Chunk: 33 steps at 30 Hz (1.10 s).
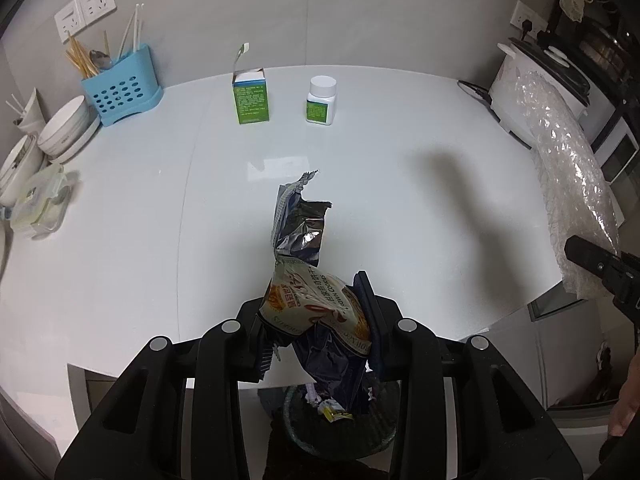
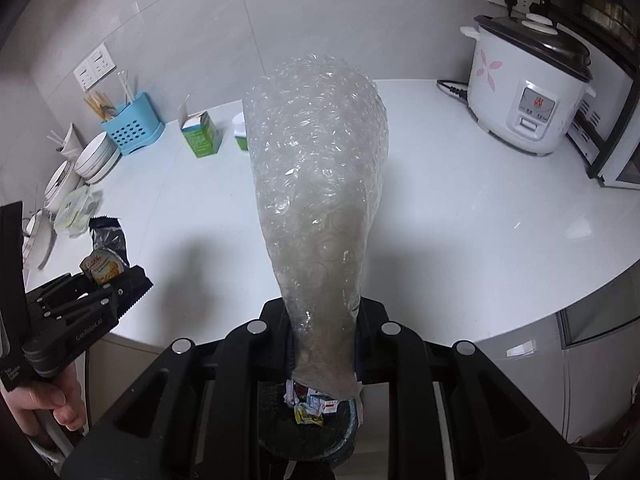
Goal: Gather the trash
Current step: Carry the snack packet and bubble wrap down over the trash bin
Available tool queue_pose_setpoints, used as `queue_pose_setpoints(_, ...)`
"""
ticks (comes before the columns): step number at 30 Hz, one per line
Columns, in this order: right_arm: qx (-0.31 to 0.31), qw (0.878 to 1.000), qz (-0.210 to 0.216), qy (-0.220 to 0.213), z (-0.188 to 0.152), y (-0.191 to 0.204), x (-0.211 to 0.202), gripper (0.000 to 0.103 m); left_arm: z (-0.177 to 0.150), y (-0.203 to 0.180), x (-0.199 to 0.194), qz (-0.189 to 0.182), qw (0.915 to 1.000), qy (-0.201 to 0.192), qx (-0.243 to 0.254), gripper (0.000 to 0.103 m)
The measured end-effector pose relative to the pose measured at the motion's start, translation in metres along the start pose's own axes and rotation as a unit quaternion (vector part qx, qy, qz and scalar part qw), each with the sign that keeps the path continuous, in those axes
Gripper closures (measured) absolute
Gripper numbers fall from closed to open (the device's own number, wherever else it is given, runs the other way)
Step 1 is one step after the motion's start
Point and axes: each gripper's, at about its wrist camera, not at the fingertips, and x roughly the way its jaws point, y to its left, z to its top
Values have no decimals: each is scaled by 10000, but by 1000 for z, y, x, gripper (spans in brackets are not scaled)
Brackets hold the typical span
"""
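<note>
the left gripper (image 1: 320, 320) pinches a torn cookie wrapper (image 1: 308, 280); the right gripper (image 2: 324, 340) pinches a bubble wrap roll (image 2: 320, 168) above the trash bin (image 2: 344, 436).

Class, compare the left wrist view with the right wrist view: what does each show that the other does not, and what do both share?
Only the left wrist view: the pill bottle in full, and the left tongs shut on the cookie wrapper seen close up.

Only the right wrist view: the rice cooker's front with its flower print, and the hand holding the left tongs.

Both: the white countertop, green carton, blue utensil holder, stacked bowls, bubble wrap in the right tongs, and the trash bin below.
</note>
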Motion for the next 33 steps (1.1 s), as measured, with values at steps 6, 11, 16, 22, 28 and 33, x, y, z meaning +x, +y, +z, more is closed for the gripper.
queue_pose_setpoints(6, -73, 9999, 109, 9, -32, 2, -10, 84, -22, -4, -7, -49, 10000, 19, -24, 68)
queue_pose_setpoints(11, -89, 9998, 204, 18, -54, 4, -19, 84, -40, -7, -13, -137, 9999, 7, -70, 68)
queue_pose_setpoints(16, -110, 9994, 315, 29, -73, 8, -28, 84, -61, -11, -18, -174, 9998, -12, -73, 68)
queue_pose_setpoints(22, -156, 9988, 470, 60, -99, 14, -33, 84, -86, -13, -21, -237, 9997, -42, -19, 68)
queue_pose_setpoints(28, -260, 9975, 619, 203, -132, 21, -30, 84, -111, -10, -23, -390, 9992, -74, -14, 68)
queue_pose_setpoints(33, -399, 9957, 755, 352, -163, 23, -24, 84, -133, -7, -20, -582, 9982, -114, 36, 68)
